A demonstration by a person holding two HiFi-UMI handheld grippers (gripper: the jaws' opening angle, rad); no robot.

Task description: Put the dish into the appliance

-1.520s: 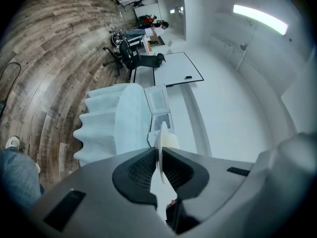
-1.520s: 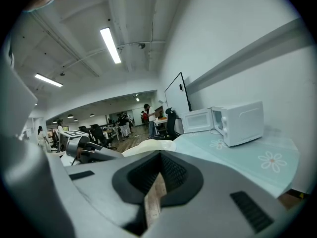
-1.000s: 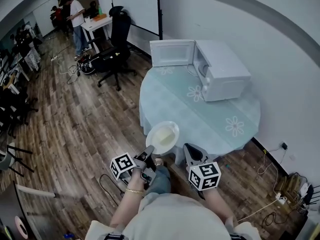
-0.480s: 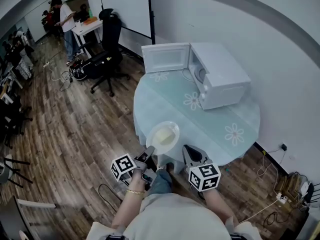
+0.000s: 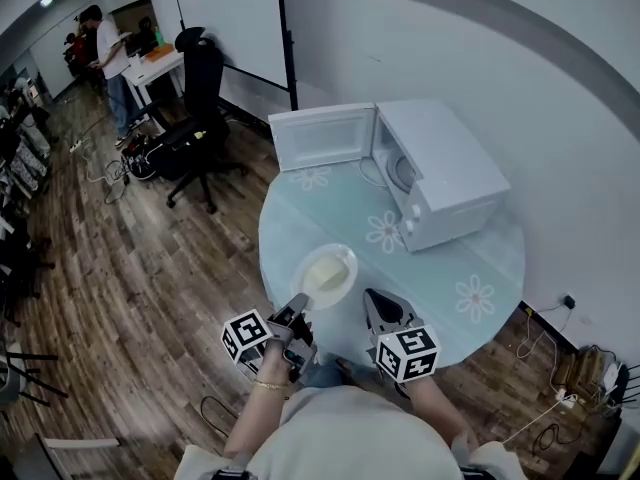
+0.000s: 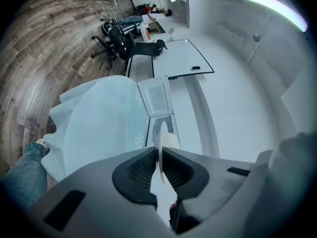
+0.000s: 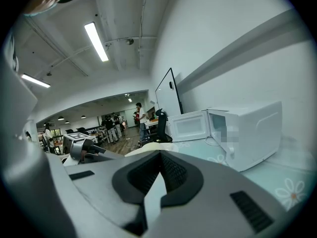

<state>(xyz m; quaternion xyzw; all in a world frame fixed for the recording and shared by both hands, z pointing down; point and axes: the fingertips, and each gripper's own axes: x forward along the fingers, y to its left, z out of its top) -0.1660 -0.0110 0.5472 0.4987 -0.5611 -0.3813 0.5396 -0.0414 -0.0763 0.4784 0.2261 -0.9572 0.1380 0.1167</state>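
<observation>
Moved up on table since a second ago: I now have both grippers farther forward, dish (image 5: 325, 275) over near edge of table (image 5: 470, 268) rather than half off it. Left gripper (image 5: 298, 306) clamped on dish's near rim; left gripper view shows rim edge-on, pinched between pads. Dish roughly level above tablecloth, something pale yellow on it. Right gripper (image 5: 378, 303) just beside, jaws together, nothing between them. Microwave (image 5: 445, 173) at table's far side, door (image 5: 322, 136) swung open, well apart from dish.
</observation>
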